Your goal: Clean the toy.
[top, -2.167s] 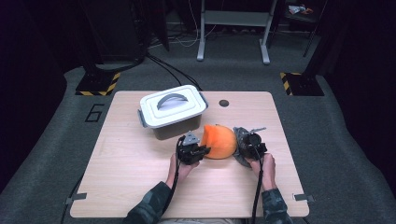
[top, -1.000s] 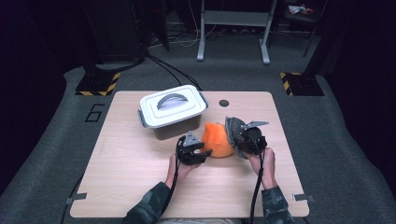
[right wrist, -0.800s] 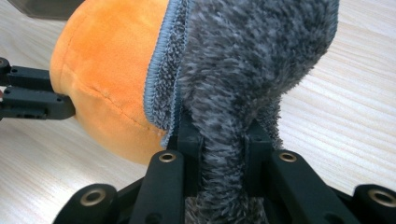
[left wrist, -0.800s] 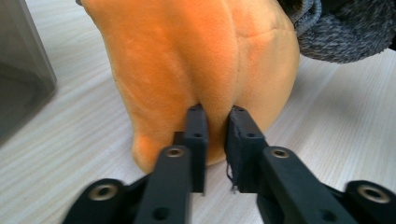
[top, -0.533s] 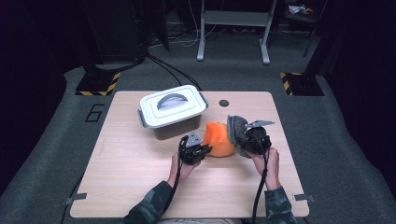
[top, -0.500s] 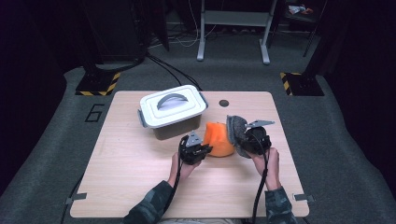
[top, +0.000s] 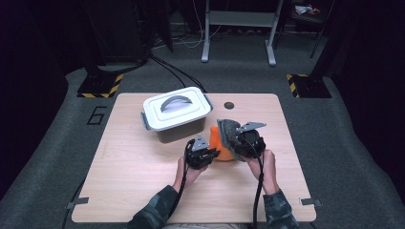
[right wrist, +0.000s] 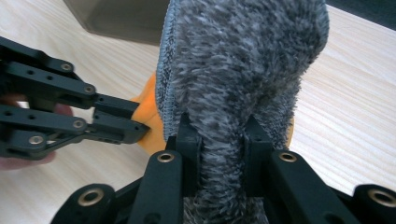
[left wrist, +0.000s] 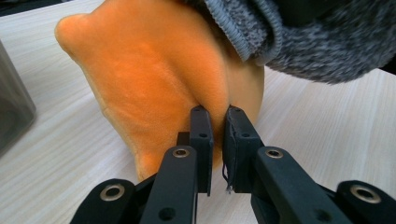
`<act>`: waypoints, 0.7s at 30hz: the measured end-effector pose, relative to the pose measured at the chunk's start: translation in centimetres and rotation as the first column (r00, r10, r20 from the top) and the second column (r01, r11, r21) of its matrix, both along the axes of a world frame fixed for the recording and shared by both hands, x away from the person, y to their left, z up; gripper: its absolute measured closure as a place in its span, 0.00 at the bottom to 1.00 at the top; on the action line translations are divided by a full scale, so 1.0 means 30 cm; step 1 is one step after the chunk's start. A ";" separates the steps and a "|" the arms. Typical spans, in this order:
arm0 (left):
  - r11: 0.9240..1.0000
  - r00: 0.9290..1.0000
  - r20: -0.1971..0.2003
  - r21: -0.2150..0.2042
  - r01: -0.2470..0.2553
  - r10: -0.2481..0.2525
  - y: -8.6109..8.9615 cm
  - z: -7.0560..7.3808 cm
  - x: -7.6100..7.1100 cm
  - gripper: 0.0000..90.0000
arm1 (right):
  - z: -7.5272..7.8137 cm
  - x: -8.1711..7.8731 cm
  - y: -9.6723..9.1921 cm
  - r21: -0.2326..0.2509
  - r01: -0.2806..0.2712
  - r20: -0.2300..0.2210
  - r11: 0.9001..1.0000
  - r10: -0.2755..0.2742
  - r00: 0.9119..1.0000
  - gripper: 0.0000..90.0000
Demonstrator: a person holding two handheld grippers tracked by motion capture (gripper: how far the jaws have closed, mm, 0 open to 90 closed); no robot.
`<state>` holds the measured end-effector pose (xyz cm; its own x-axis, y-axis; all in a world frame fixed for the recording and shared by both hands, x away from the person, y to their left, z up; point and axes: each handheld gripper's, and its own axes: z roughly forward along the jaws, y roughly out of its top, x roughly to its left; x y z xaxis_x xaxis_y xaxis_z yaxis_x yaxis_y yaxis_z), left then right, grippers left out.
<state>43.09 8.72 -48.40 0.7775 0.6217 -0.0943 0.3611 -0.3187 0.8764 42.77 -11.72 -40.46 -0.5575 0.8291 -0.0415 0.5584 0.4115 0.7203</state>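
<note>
L gripper (left wrist: 213,126) fingers have just closed, pinching orange plush (left wrist: 154,79) lower edge, plush resting on worktop (top: 143,162) centre. R gripper (right wrist: 218,135) fingers clamp grey fuzzy fabric (right wrist: 243,60), lifted over plush top, just beside lidded box (top: 176,112).

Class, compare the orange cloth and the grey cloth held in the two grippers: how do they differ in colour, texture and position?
The orange cloth is plain and smooth-napped; the grey cloth is flecked and shaggy with a stitched edge. The orange cloth reaches the table, while the grey cloth is lifted above it. The left gripper pinches the orange cloth; the right gripper clamps the grey cloth. Both are soft fabrics held in shut jaws.
</note>
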 end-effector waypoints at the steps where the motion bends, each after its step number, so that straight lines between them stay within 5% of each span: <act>1: 1.000 1.000 -0.004 0.002 0.002 -0.002 0.003 -0.001 0.002 0.92 | -0.006 0.003 0.004 -0.008 0.003 0.003 1.000 -0.003 1.000 0.82; 13: 1.000 0.999 -0.034 -0.006 -0.022 0.021 0.027 -0.023 0.013 0.92 | -0.053 0.032 -0.037 -0.048 0.071 -0.024 0.996 -0.072 0.997 0.82; 21: 1.000 0.999 -0.042 -0.003 -0.026 0.025 0.033 -0.031 0.018 0.92 | -0.110 0.067 -0.106 -0.075 0.143 -0.077 0.987 -0.149 0.986 0.83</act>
<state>43.62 9.71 -49.32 0.7567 0.6410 -0.1285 0.4056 -0.3061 0.8613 44.77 -14.91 -43.76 -0.4342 0.8988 -0.0605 0.6725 0.3681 0.6421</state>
